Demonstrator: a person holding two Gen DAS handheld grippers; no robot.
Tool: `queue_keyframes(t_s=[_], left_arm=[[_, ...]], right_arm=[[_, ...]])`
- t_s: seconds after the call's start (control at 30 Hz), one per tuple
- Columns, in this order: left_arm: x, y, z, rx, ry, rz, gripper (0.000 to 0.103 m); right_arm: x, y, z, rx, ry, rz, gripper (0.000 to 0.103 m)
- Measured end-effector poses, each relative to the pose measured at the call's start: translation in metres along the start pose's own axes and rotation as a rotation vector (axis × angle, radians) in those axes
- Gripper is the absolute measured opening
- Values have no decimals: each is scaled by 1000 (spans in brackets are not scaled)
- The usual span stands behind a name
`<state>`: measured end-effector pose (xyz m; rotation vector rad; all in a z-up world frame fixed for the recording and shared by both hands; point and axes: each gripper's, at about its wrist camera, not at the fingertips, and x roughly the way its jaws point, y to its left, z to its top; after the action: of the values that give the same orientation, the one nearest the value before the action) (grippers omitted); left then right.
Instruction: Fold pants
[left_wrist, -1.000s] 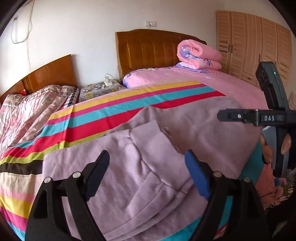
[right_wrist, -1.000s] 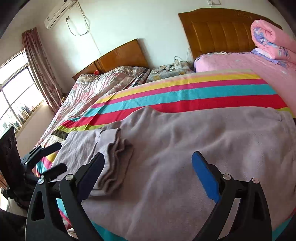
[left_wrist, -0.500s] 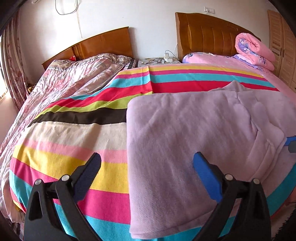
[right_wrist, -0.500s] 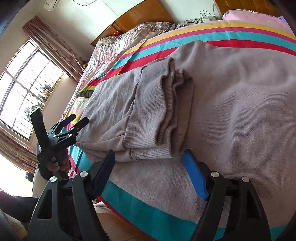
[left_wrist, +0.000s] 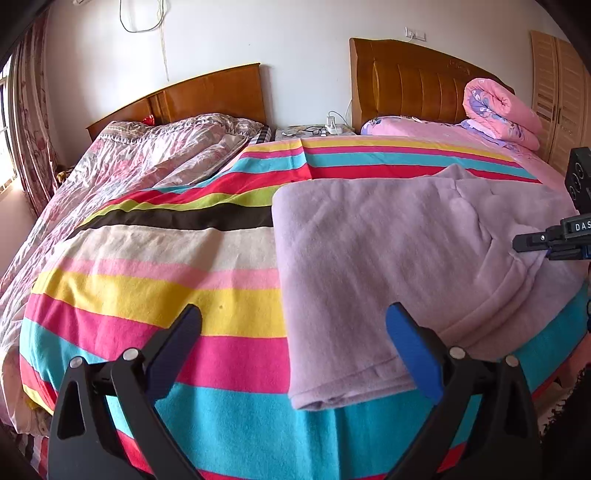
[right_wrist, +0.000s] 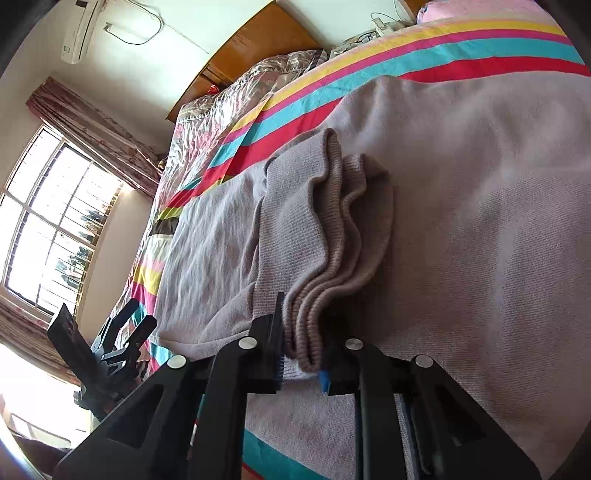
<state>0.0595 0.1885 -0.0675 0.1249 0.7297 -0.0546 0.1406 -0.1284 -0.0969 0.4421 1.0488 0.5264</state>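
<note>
Lilac fleece pants (left_wrist: 388, 258) lie folded on the striped bedspread (left_wrist: 166, 258), near the bed's front edge. My left gripper (left_wrist: 295, 332) is open and empty, hovering over the pants' left folded corner. My right gripper (right_wrist: 301, 354) is shut on the ribbed cuffs (right_wrist: 314, 295) of the pants, which lie on top of the folded fabric (right_wrist: 480, 221). The right gripper also shows at the right edge of the left wrist view (left_wrist: 554, 240). The left gripper shows at the lower left of the right wrist view (right_wrist: 122, 332).
A second bed with a floral quilt (left_wrist: 129, 166) stands to the left. A nightstand (left_wrist: 314, 129) sits between the two headboards. A rolled pink duvet (left_wrist: 498, 110) lies at the head of the bed. A wardrobe (left_wrist: 561, 92) stands at the right, a window (right_wrist: 48, 221) at the left.
My right gripper has moved down onto the cuffs and shut on them. My left gripper has swung left to the pants' folded corner and stays open.
</note>
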Motion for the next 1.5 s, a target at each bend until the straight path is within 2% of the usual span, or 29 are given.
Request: queue_keyframes(t_s=[0.2, 0.27, 0.4, 0.5, 0.6, 0.7, 0.73, 0.8, 0.83, 0.93, 1.03, 1.13, 1.3, 1.43, 1.5], left_arm=[[-24, -12, -21, 45, 46, -8, 100], [-23, -21, -23, 59, 47, -15, 100], [-11, -41, -17, 89, 49, 16, 100], [0, -45, -9, 69, 40, 32, 100], [18, -36, -3, 21, 52, 100, 100], [23, -14, -4, -12, 65, 227, 100], [19, -3, -6, -29, 60, 249, 102], [10, 16, -9, -55, 48, 219, 102], [7, 23, -10, -55, 46, 231, 102], [9, 28, -16, -36, 66, 220, 102], [19, 29, -24, -41, 84, 215, 102], [22, 30, -28, -80, 84, 191, 102], [21, 29, -26, -61, 88, 198, 102], [24, 29, -27, -55, 98, 187, 102], [24, 28, -26, -41, 103, 188, 102]], right_arm=[[-20, 30, 20, -78, -93, 27, 14], [-28, 45, 32, -120, -123, 45, 14], [-41, 69, 51, -165, -167, 81, 14], [-51, 85, 61, -204, -192, 90, 14], [-60, 100, 72, -238, -224, 107, 14], [-71, 106, 75, -261, -258, 104, 14], [-72, 103, 74, -260, -257, 101, 14], [-67, 88, 68, -237, -229, 100, 14], [-60, 80, 61, -224, -202, 102, 14], [-26, 52, 29, -214, -113, 8, 14], [-3, 21, 3, -149, -48, -11, 14], [-6, 15, -4, -143, -40, -5, 14], [-27, 31, -6, -196, -94, 39, 14], [-5, 4, -24, -146, 2, -28, 14], [-5, -6, -27, -124, -21, 9, 12]])
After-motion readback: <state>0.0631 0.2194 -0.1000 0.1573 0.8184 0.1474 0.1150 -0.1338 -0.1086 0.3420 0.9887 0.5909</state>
